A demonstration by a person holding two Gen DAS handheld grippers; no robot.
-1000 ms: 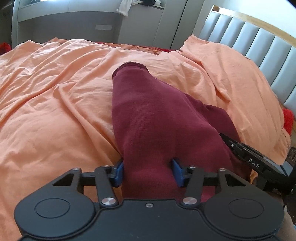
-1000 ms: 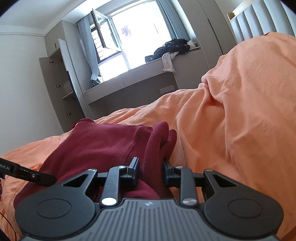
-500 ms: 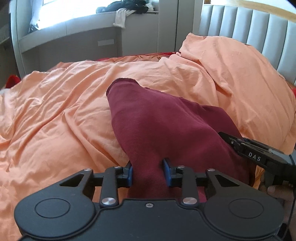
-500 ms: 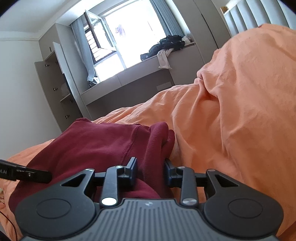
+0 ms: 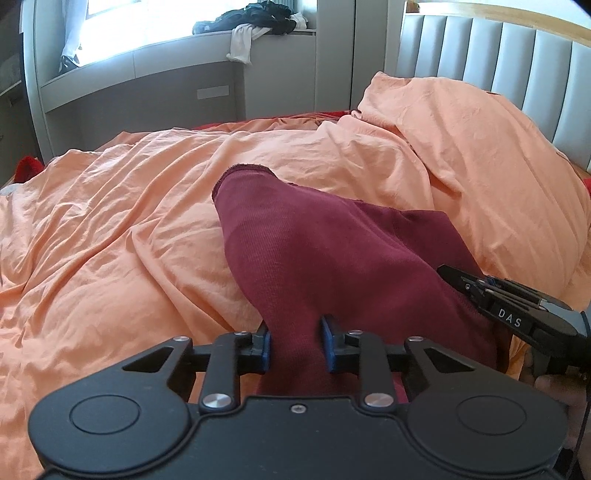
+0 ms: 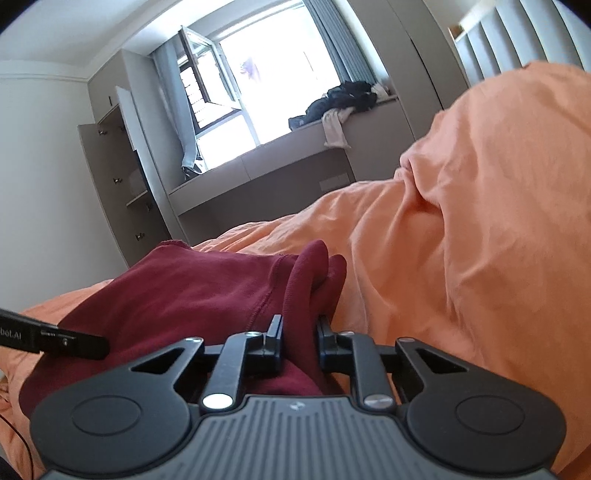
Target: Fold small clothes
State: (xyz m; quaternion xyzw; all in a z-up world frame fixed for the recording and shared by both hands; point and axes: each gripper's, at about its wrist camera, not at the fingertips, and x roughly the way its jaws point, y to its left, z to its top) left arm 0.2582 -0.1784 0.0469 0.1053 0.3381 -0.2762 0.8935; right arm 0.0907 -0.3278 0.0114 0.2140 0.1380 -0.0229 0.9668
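Observation:
A dark red knit garment (image 5: 314,251) lies on the orange duvet (image 5: 110,240), its near edge lifted. My left gripper (image 5: 294,341) is shut on a bunch of the garment's near edge. My right gripper (image 6: 299,341) is shut on a folded edge of the same garment (image 6: 177,295). The right gripper's finger shows at the right of the left wrist view (image 5: 506,314). The left gripper's finger shows at the left of the right wrist view (image 6: 55,339). The cloth stretches between both grippers.
A grey padded headboard (image 5: 517,66) stands at the right. A humped orange pillow or duvet mound (image 5: 480,177) lies beside the garment. A window bench (image 5: 147,85) with piled dark clothes (image 5: 258,18) is beyond the bed. An open cabinet (image 6: 122,177) stands by the window.
My left gripper's jaws closed tighter on the garment and both grippers lifted and tilted upward, so more of the window and headboard shows. The garment's near edge rose with them.

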